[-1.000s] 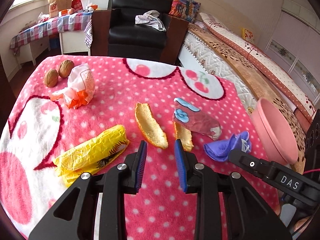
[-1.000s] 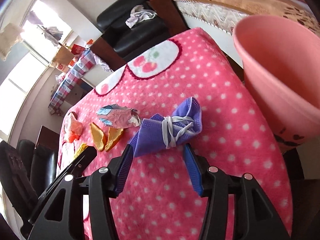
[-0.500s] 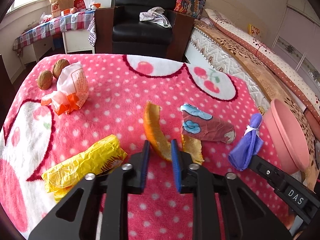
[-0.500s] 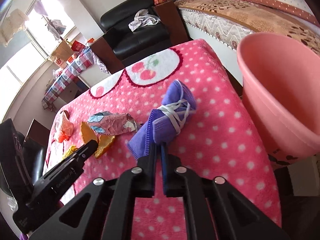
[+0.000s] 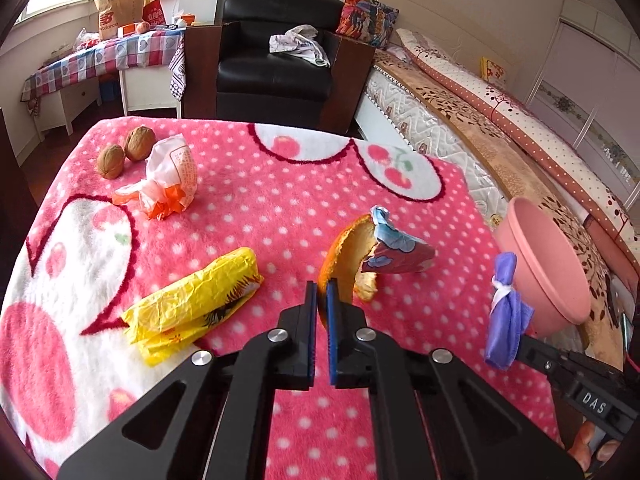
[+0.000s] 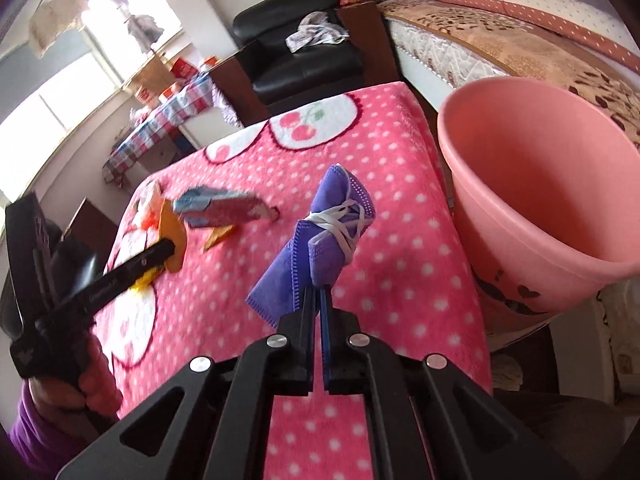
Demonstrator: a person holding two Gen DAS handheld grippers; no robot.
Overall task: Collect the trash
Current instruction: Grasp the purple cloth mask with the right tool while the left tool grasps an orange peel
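Background, non-task items. Black leather armchair [image 5: 276, 60] stands beyond the far edge of the pink polka-dot blanket [image 5: 248, 208]; a crumpled white cloth [image 5: 300, 44] lies on its seat and arm. Patterned cushion [image 5: 370, 16] sits on the chair's right arm. Bed [image 5: 500, 128] with floral cover runs along the right. Side table with checked cloth [image 5: 108, 56] at left, holding a brown paper bag [image 5: 118, 10]; other items there too small to identify, possibly boxes.

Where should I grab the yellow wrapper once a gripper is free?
Take the yellow wrapper across its puffed upper end, coming from above with the fingers straddling its narrow width. It lies flat and long on the blanket, and that end probably crushes easily into a firm pinch.
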